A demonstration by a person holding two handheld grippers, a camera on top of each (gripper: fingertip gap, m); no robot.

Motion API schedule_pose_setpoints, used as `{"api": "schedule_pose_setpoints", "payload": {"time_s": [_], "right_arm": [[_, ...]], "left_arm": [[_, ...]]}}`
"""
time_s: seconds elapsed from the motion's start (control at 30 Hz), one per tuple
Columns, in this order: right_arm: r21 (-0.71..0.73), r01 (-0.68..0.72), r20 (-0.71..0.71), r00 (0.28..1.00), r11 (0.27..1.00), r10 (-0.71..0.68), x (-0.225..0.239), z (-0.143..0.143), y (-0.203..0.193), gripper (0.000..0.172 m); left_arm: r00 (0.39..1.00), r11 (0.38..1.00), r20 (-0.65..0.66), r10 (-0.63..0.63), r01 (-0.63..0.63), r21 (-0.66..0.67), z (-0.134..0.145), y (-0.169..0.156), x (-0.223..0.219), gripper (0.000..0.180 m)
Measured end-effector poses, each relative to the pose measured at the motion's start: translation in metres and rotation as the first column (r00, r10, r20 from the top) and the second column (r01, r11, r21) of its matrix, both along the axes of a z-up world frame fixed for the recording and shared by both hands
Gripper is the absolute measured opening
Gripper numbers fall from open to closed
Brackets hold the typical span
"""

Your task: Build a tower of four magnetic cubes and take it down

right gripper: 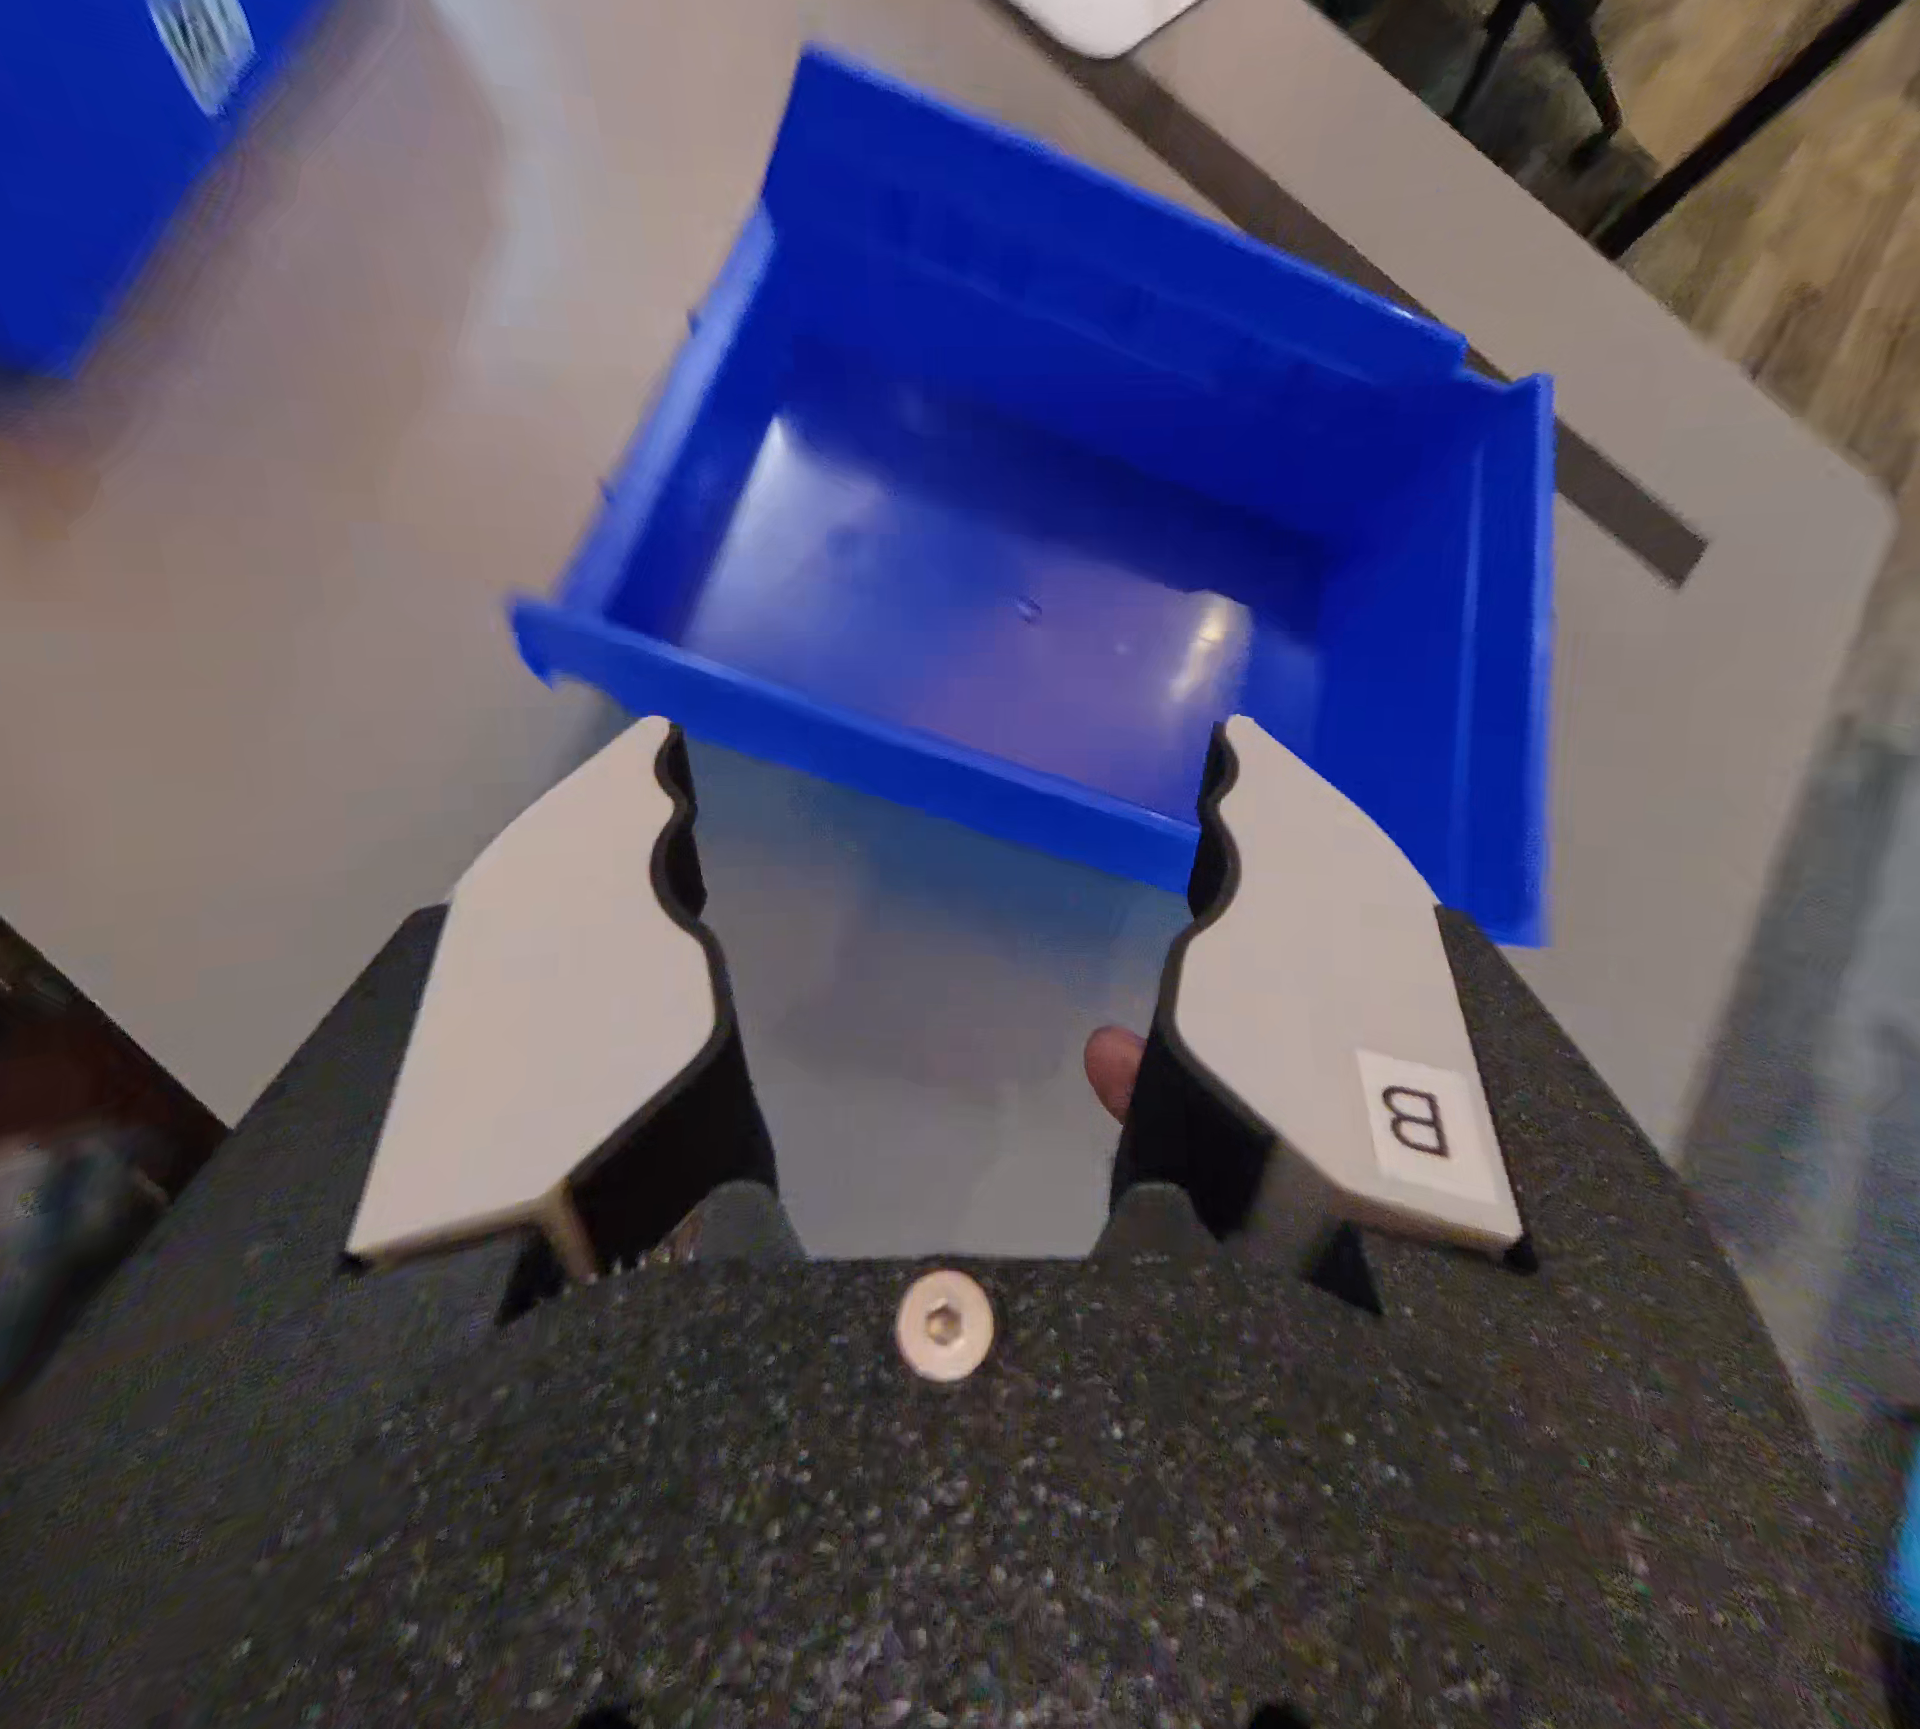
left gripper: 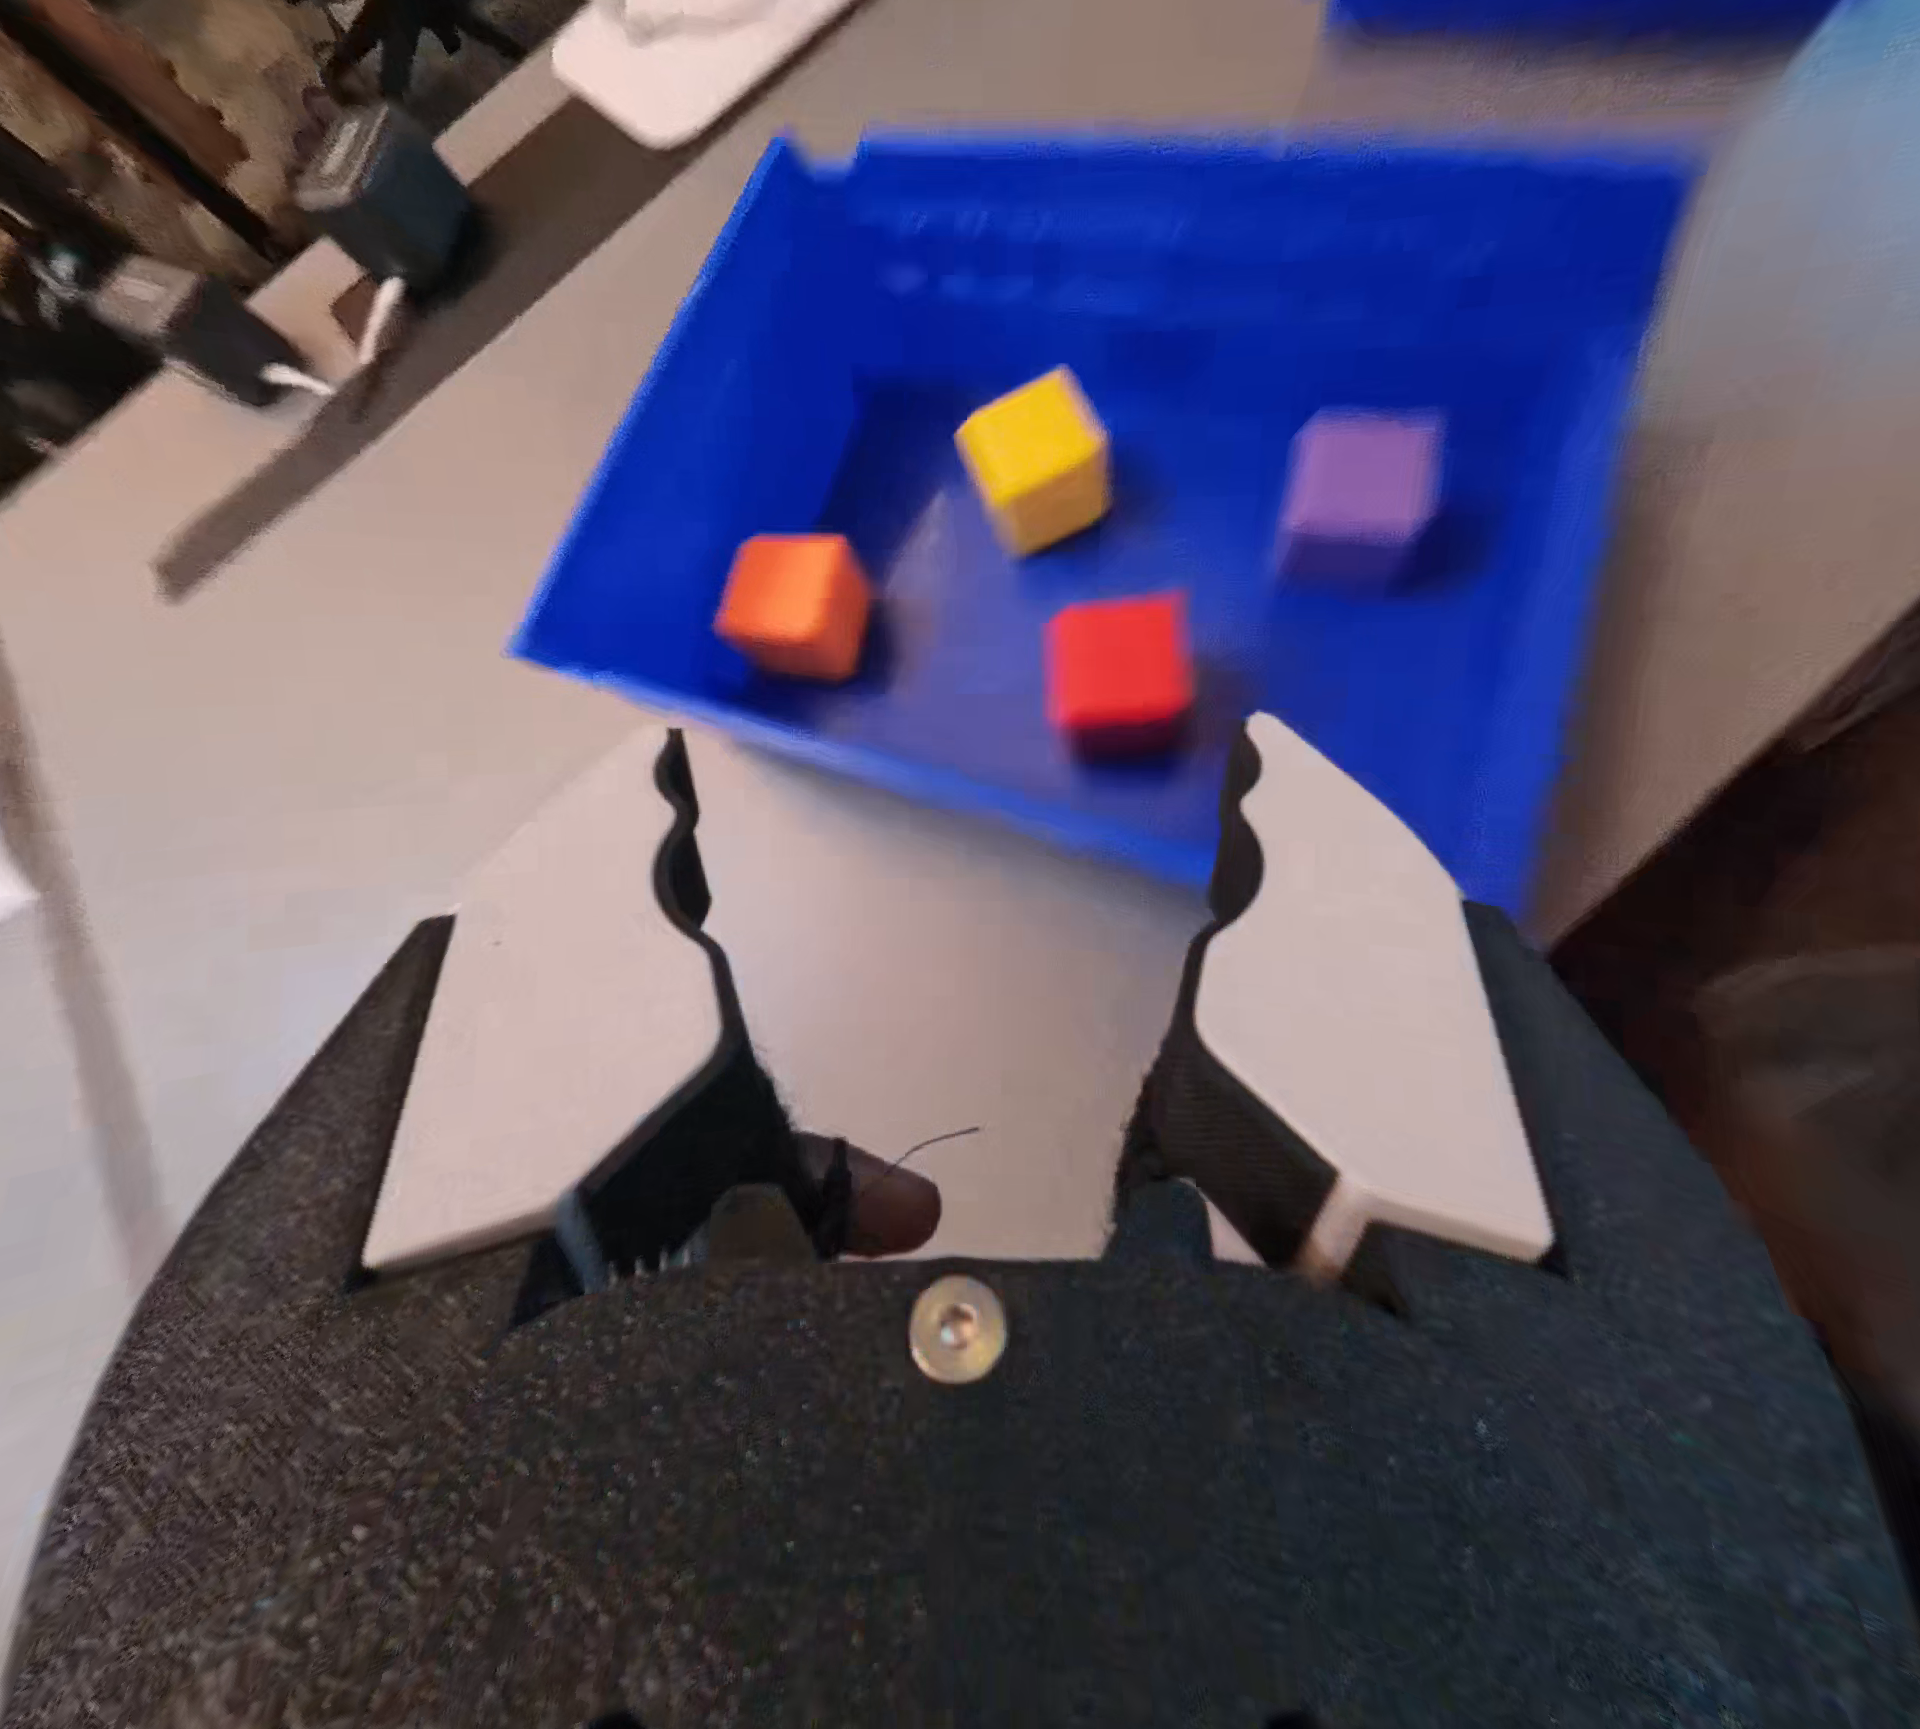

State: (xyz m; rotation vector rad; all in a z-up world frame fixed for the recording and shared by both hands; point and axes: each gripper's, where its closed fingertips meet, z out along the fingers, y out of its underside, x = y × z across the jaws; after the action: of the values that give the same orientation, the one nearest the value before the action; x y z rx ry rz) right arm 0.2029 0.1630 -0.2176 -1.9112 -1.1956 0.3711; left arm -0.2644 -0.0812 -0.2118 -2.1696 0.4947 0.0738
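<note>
While both jaws gape wide with nothing in them, four cubes, orange (left gripper: 795, 604), yellow (left gripper: 1034, 458), red (left gripper: 1117, 661) and purple (left gripper: 1361, 490), lie apart in a blue bin (left gripper: 665, 474) by the tabletop's edge. They look small, light and hard; pinch two flat sides.

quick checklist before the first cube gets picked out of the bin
1. Four cubes present in the blue bin: orange cube, yellow cube, red cube, purple cube: ok.
2. Cubes apart, none stacked: ok.
3. Left gripper open, nothing held: ok.
4. Right gripper open, nothing held: ok.
5. Second blue bin in the right wrist view has no cubes: ok.
6. Sharp view for aiming: not ok, blurred.
</note>
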Motion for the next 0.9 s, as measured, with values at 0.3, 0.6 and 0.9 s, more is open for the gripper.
{"api": "schedule_pose_setpoints", "payload": {"time_s": [0.3, 0.6, 0.9], "right_arm": [[-0.160, 0.161, -0.231, 0.953, 0.974, -0.195, -0.115, -0.003, -0.021, 0.101], [-0.251, 0.229, 0.162, 0.968, 0.940, -0.193, -0.178, -0.088, 0.007, 0.100], [-0.254, 0.282, 0.358, 0.916, 0.925, -0.181, -0.177, -0.126, 0.014, 0.075]], "left_arm": [[0.990, 0.997, 0.121, -0.077, 0.077, 0.007, -0.035, 0.010, 0.152, 0.075], [0.997, 0.960, -0.043, -0.060, 0.046, -0.275, -0.102, 0.021, 0.157, 0.066], [0.989, 0.919, -0.123, -0.081, 0.026, -0.394, -0.124, 0.020, 0.158, 0.057]]}}
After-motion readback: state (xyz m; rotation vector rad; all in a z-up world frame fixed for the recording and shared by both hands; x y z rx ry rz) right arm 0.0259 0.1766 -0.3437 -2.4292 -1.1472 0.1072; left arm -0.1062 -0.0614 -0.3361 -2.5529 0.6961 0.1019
